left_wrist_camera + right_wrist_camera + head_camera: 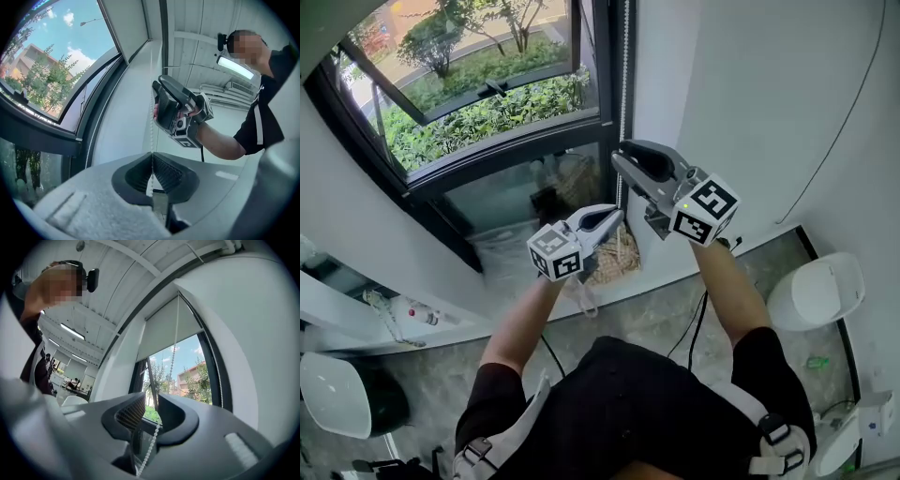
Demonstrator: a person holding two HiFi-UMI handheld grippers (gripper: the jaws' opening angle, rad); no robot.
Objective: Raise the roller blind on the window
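Sunlit window (487,103) with the roller blind (168,329) covering its 12 o'clock end. Left claw (152,176) is clamped tight on the bead chain (152,136). Right claw (151,416), at its 1 o'clock, stands parted around the chain without pinching it.

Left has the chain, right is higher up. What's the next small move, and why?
Probably close the right gripper on the bead chain: its jaws stand apart with the chain running between them, above the left gripper, which is shut on that chain. Right could then pull.
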